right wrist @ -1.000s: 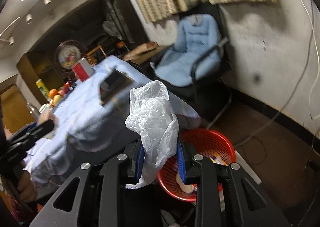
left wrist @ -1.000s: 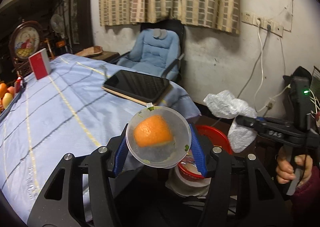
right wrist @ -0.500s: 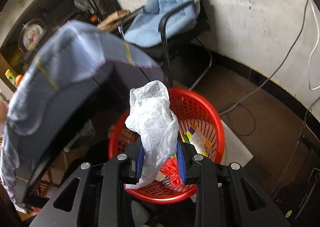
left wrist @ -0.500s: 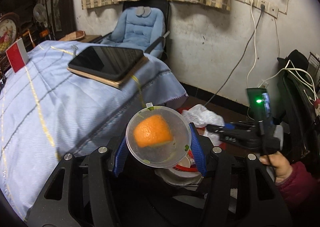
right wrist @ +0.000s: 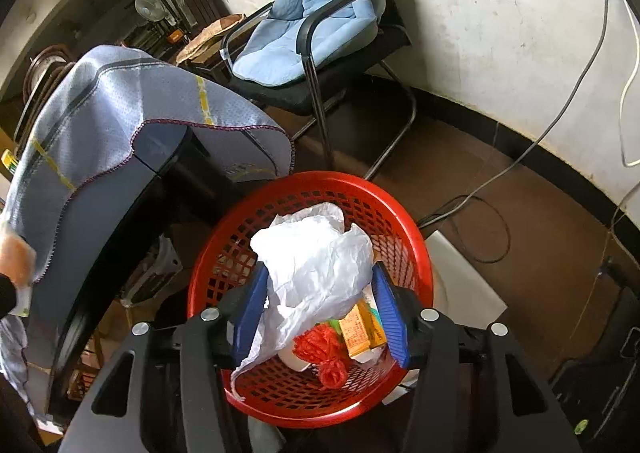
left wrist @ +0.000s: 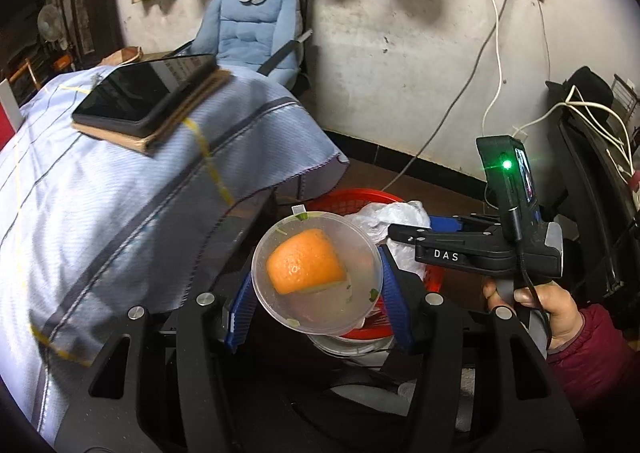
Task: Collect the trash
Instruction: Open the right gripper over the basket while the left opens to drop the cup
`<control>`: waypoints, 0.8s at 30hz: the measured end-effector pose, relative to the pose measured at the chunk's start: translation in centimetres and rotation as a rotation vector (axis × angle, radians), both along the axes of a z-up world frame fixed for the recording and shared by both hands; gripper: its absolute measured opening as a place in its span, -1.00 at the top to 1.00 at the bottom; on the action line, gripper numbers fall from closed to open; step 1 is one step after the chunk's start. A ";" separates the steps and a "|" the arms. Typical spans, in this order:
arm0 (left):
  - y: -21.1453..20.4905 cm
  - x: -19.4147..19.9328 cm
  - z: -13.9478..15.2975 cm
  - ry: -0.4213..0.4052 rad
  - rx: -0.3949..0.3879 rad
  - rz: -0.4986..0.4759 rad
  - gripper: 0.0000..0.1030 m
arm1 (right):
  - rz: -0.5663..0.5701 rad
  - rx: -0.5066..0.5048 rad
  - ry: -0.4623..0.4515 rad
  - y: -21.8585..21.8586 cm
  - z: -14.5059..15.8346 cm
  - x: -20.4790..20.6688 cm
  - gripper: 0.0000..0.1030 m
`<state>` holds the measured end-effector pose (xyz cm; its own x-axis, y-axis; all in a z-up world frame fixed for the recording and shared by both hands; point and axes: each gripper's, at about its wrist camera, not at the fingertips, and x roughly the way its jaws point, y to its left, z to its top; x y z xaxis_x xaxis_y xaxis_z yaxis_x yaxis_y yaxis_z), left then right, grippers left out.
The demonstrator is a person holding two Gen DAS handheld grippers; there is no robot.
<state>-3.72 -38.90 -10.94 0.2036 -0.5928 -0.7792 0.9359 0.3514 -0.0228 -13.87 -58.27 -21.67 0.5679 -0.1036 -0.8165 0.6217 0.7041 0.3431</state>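
Note:
My left gripper (left wrist: pixel 316 295) is shut on a clear plastic cup (left wrist: pixel 320 305) with an orange peel (left wrist: pixel 306 267) in it, held beside the table's corner and in front of the red basket (left wrist: pixel 352 199). My right gripper (right wrist: pixel 322 307) is open over the red basket (right wrist: pixel 416 237). The crumpled white plastic bag (right wrist: pixel 320 265) lies loose between its blue fingers (right wrist: pixel 250 309), over the basket's inside. The bag (left wrist: pixel 394 215) and the right gripper (left wrist: pixel 404 231) also show in the left wrist view. Red yarn (right wrist: pixel 326 353) and small cartons (right wrist: pixel 360 329) lie in the basket.
A table with a blue cloth (left wrist: pixel 100 193) stands at left, bearing a tablet (left wrist: pixel 148 89) on a book. A blue cushioned chair (right wrist: pixel 316 13) stands by the wall. Cables (right wrist: pixel 480 205) trail on the floor. A white box (right wrist: pixel 464 281) sits right of the basket.
My right gripper has lowered over the basket and opened, letting go of the white bag. My left gripper has moved right toward the basket, still holding the cup.

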 end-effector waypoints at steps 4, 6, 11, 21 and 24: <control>-0.5 -0.2 -0.3 0.004 0.008 -0.011 -0.08 | -0.015 0.010 -0.012 -0.3 0.0 -0.2 -0.41; -0.6 -0.2 -0.5 0.009 0.014 -0.013 -0.08 | -0.031 0.011 -0.027 -0.6 0.4 -0.5 -0.41; -1.5 -0.3 -1.3 0.019 0.035 -0.026 -0.08 | -0.070 -0.024 -0.072 -1.2 2.3 -1.9 -0.41; -4.9 -1.8 -3.3 0.035 0.087 -0.093 -0.08 | -0.104 -0.047 -0.156 -1.6 5.3 -4.4 -0.41; -5.9 -2.3 -3.9 0.032 0.103 -0.107 -0.10 | -0.104 -0.055 -0.159 -1.4 5.6 -4.6 -0.41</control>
